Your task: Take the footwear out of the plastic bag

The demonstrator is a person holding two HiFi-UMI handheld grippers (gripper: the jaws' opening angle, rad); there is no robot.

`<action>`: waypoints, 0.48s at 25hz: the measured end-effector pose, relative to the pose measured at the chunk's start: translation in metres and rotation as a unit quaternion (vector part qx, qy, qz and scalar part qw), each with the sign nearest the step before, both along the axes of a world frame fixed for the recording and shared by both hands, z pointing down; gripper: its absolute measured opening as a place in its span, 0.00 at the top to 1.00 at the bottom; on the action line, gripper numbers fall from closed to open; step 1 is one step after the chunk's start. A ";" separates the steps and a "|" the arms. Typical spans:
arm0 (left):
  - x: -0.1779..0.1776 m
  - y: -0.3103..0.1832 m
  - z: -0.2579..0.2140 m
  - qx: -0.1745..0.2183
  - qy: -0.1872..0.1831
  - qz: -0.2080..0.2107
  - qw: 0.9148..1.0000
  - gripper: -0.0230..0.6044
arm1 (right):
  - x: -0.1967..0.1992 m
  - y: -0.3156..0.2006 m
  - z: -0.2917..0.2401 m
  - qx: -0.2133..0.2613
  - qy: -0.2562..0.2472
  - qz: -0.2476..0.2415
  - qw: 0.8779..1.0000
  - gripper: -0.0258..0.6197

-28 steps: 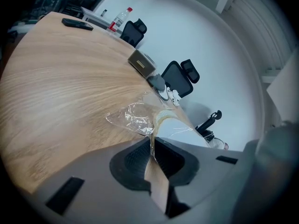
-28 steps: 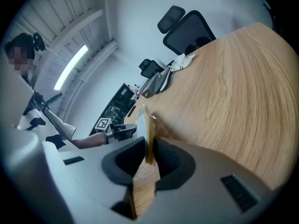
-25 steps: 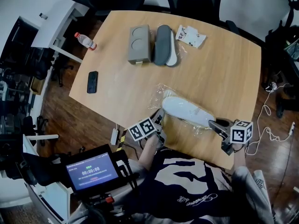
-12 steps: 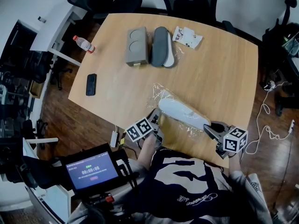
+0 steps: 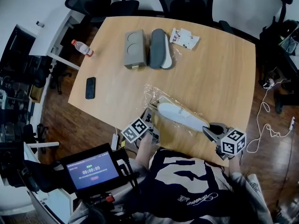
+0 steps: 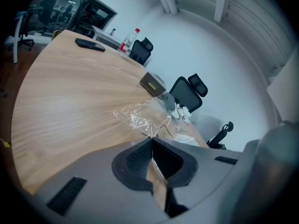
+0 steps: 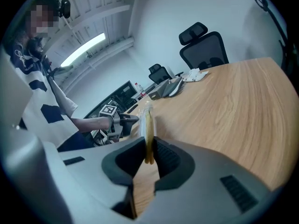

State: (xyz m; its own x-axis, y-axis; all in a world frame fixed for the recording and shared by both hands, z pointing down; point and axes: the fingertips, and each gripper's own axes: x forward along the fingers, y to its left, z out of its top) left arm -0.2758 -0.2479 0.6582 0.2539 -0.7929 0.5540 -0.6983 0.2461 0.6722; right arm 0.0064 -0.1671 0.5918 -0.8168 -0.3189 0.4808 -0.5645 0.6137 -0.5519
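Observation:
A white slipper lies near the table's front edge, partly inside a clear plastic bag. My right gripper is shut on the slipper's right end. In the right gripper view the slipper stands edge-on between the pads of the right gripper. My left gripper is at the bag's left end. Its jaws have just been closing and now meet on the crinkled film of the bag, at the tips of the left gripper. A second, grey-and-white slipper lies bare at the far side.
A grey box sits beside the far slipper, and a white packet lies to its right. A black phone and a water bottle are at the left edge of the wooden table. Office chairs stand beyond it.
The left gripper has shifted left along the front edge and its jaws have come together on the bag. The slipper has rolled toward its edge in the right gripper, which has hardly moved.

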 end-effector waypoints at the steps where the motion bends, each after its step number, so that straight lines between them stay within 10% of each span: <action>1: -0.007 -0.001 0.000 0.001 -0.003 -0.001 1.000 0.95 | 0.008 0.002 0.002 -0.004 0.006 0.004 1.000 0.88; 12: -0.024 0.006 -0.002 0.006 -0.021 -0.066 0.998 0.95 | 0.079 0.021 -0.003 -0.054 0.020 0.110 0.992 0.88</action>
